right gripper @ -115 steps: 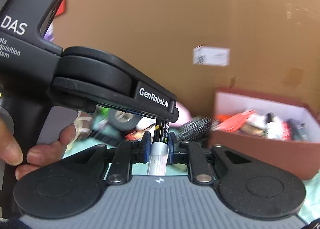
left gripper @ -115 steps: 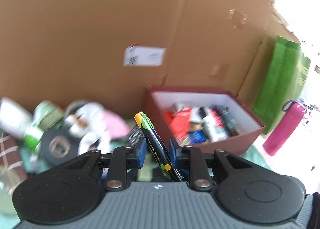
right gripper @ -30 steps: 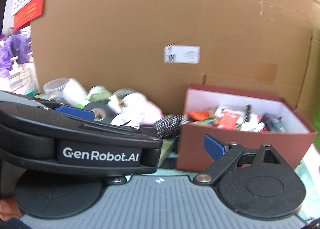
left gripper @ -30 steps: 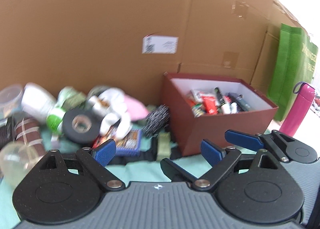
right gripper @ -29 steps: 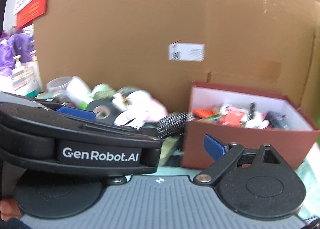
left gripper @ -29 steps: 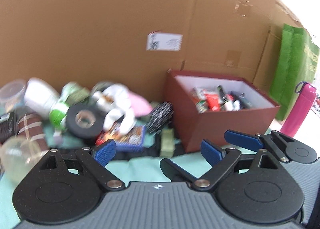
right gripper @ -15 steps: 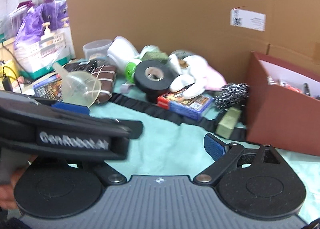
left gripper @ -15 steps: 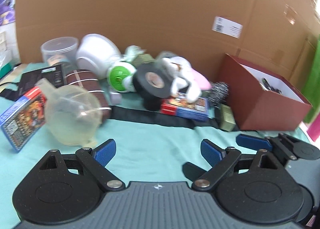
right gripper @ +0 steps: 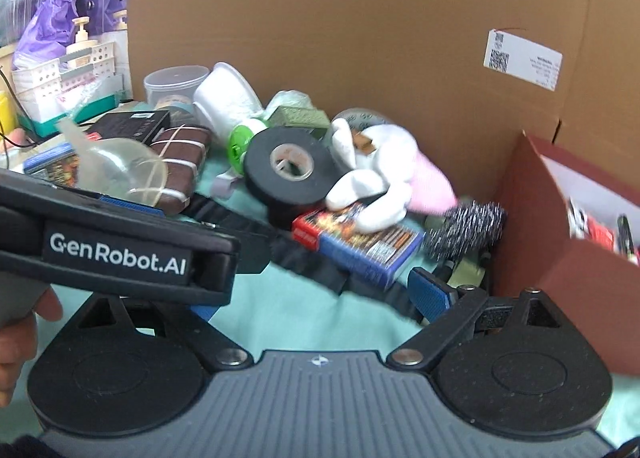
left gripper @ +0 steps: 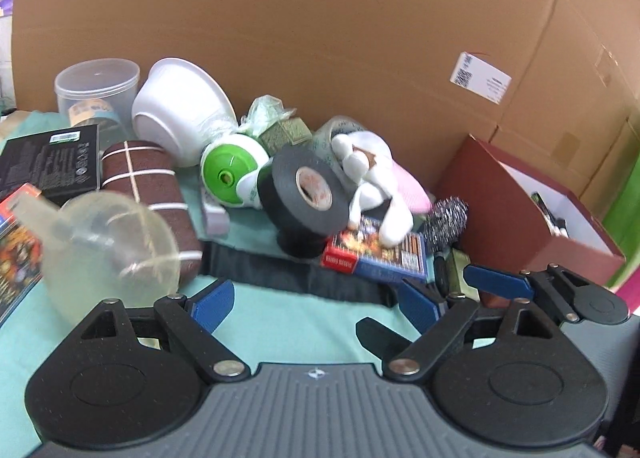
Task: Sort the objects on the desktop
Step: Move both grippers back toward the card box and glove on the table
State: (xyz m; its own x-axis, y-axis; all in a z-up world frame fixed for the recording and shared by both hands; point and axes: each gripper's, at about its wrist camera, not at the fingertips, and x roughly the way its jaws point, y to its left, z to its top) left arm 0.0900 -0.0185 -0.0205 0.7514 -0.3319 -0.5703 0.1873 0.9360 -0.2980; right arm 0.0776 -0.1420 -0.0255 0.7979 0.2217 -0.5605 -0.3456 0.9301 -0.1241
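A pile of desk items lies on the teal cloth [left gripper: 288, 326]: a black tape roll [left gripper: 306, 198], a white and pink plush toy [left gripper: 372, 178], a red and blue card box [left gripper: 376, 254], a steel scourer [left gripper: 446, 220] and a clear funnel [left gripper: 108, 242]. At the right stands the dark red box [left gripper: 512, 218] with several small items inside. My left gripper [left gripper: 316, 302] hovers in front of the pile; its jaws are closing with nothing between them. My right gripper [right gripper: 316, 302] is open and empty, close beside the left one, near the card box [right gripper: 360, 242].
A tall cardboard wall [left gripper: 320, 38] closes the back. A white bowl [left gripper: 180, 106], a clear tub [left gripper: 96, 90], a brown tied bundle [left gripper: 148, 194] and a black box [left gripper: 48, 162] crowd the left. A black strap [left gripper: 288, 274] crosses the cloth. A hand [right gripper: 16, 358] holds the left gripper.
Both grippers have swung left from the red box and sunk toward the pile, which now fills the views. The pen held earlier is gone from both.
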